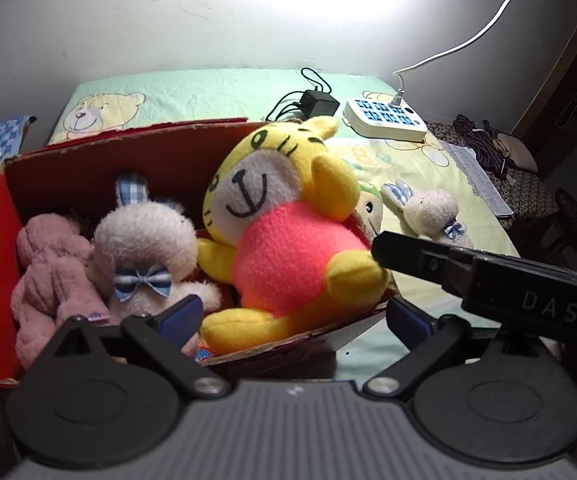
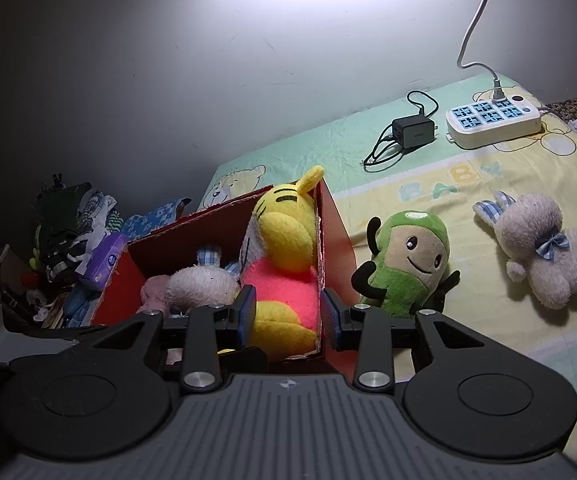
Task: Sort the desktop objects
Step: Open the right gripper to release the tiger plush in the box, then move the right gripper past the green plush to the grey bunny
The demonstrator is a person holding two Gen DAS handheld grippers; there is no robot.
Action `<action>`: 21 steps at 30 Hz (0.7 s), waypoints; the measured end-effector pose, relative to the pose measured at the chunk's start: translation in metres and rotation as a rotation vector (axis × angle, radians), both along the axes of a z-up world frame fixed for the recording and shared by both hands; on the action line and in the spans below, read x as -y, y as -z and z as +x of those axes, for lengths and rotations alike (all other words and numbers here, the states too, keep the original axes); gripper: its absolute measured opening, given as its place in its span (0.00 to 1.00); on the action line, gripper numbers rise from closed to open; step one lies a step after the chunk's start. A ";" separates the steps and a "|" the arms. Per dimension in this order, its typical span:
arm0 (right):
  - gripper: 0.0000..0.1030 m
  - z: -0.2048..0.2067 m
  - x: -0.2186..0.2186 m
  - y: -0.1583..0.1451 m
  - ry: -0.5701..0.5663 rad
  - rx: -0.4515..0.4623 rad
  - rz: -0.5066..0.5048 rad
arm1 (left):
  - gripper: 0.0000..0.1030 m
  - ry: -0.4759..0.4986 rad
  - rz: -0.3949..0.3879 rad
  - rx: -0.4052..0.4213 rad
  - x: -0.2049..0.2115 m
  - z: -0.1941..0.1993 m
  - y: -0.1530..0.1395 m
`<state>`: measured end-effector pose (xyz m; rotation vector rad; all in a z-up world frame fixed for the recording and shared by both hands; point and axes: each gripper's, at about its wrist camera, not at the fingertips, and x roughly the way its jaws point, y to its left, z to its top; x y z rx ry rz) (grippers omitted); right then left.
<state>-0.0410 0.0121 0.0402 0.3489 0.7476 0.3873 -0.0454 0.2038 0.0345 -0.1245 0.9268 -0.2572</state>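
While spread wide over the near rim of a red cardboard box (image 1: 88,168), left gripper (image 1: 292,320) empty, holding nothing. Right gripper (image 2: 288,312) parted too, pads straddling the box's right wall and the lower body of a yellow tiger plush (image 1: 284,224) without visibly pinching either. Packed beside the tiger inside the box: a white bunny with a blue bow (image 1: 144,248) and a pink plush (image 1: 52,276). Left out on the bear-print sheet (image 2: 428,184): a green plush (image 2: 408,264) just beside the box, a second white bunny (image 2: 536,248) farther right. Near the wall, a black charger (image 2: 412,130) and a white power strip (image 2: 496,120).
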 end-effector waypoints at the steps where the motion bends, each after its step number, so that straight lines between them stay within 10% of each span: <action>1: 0.38 0.000 0.002 0.001 -0.001 -0.001 0.007 | 0.96 -0.008 0.011 0.006 0.002 -0.001 -0.001; 21: 0.39 0.005 0.038 0.002 -0.097 0.012 0.100 | 0.97 -0.114 0.163 0.071 0.045 -0.014 -0.021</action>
